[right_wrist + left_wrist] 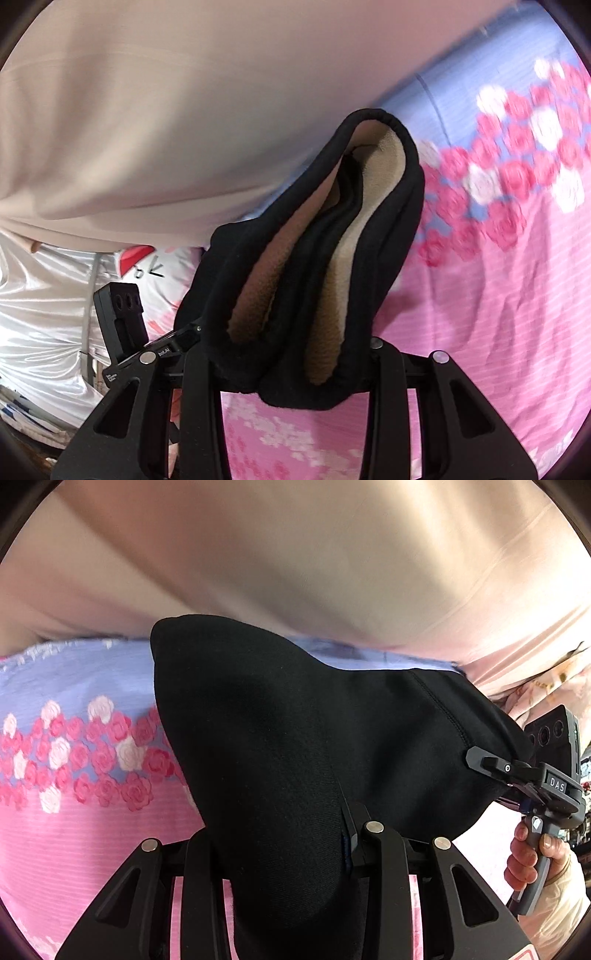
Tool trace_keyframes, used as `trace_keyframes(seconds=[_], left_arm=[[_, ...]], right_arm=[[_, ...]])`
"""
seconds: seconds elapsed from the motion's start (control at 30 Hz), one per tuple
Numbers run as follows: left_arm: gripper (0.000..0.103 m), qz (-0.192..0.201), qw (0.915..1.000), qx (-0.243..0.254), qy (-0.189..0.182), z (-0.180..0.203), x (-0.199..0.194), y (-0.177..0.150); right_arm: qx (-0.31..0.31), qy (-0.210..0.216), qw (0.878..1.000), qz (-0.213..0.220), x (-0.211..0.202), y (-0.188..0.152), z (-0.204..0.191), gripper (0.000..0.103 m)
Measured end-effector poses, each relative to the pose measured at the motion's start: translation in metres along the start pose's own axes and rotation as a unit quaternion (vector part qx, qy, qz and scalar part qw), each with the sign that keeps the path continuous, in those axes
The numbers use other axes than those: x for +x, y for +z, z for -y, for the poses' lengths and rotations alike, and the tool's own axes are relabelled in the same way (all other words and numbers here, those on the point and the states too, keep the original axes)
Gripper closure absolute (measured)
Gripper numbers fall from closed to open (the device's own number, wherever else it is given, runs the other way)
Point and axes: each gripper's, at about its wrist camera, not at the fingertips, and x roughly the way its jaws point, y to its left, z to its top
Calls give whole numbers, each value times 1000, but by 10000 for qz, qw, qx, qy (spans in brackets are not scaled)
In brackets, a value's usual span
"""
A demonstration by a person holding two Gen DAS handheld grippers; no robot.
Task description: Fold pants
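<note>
Black pants [280, 746] with tan fleece lining, held up over a pink bedsheet [74, 849] printed with roses. Left gripper [280, 849] clamped on a bunched fold of the fabric; right gripper [295, 369] clamped on the layered edge, lining showing. Beige curtain-like cloth [295, 554] behind. A hand [528, 853] on the right gripper's handle.

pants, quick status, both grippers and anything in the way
Left gripper and right gripper both clamped on the black pants. Pants bunched, held above the pink floral sheet. Nothing in the way.
</note>
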Motion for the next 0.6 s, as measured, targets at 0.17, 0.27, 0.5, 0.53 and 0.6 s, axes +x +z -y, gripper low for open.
trace_keyframes(seconds=[0.17, 0.27, 0.5, 0.53, 0.6], left_arm=[[70, -315, 9991, -269, 75, -23, 45, -20], [50, -272, 9965, -756, -226, -48, 59, -32], [40, 186, 9911, -1244, -446, -100, 26, -68], [42, 246, 9933, -1127, -127, -104, 16, -69], [47, 464, 9904, -695, 1100, -93, -22, -68]], right_arm=[[13, -476, 9985, -258, 26, -14, 49, 34], [-2, -163, 9998, -120, 15, -23, 72, 40], [-75, -1797, 9793, 928, -103, -44, 74, 54], [-314, -1817, 9761, 1147, -119, -46, 56, 55], [-1052, -1891, 9665, 1379, -130, -44, 3, 61]])
